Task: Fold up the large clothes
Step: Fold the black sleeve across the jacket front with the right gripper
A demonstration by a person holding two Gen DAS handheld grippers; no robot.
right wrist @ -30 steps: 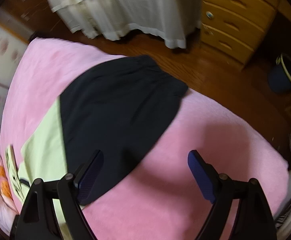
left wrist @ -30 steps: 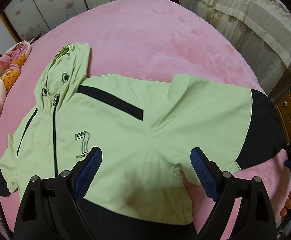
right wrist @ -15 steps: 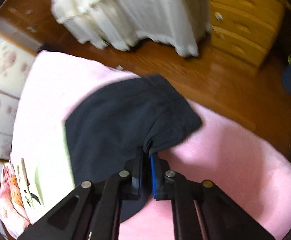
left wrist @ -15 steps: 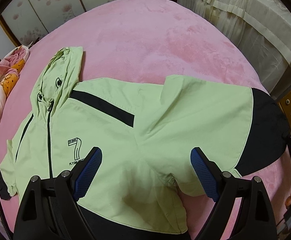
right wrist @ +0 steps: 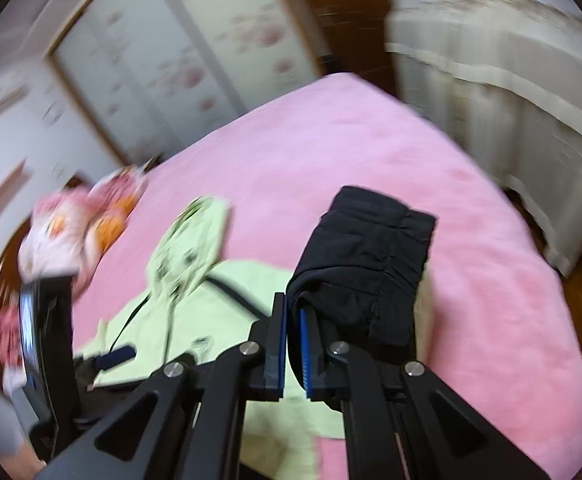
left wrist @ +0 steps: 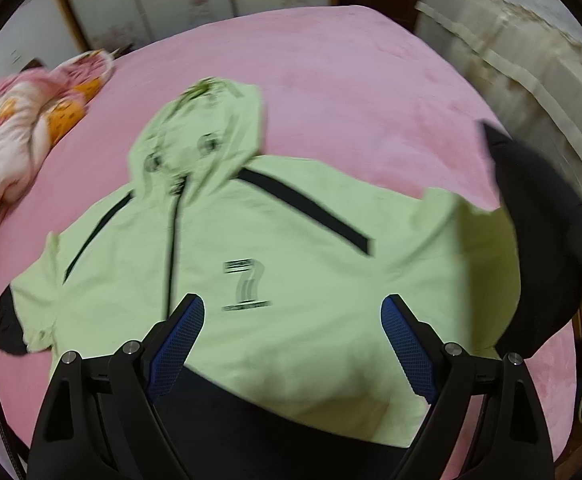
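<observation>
Two views: both smeared by motion blur, fine print under the "7" logo (left wrist: 247, 286) unreadable.
Cut off: black hem of the hooded jacket (left wrist: 251, 264) lost behind the left gripper (left wrist: 292, 346) at the bottom edge.
Jacket: spread front-up on the pink blanket (left wrist: 351, 88), hood (left wrist: 207, 136) toward the floral quilt (left wrist: 23, 136).
Left gripper: jaws spread wide, nothing between them, above the jacket's lower front.
Right gripper (right wrist: 293, 346): clenched, pads nearly together on the black sleeve cuff (right wrist: 367, 256), cuff lifted clear of the blanket.
Far sleeve: black cuff (left wrist: 7, 324) only partly visible at the left.
</observation>
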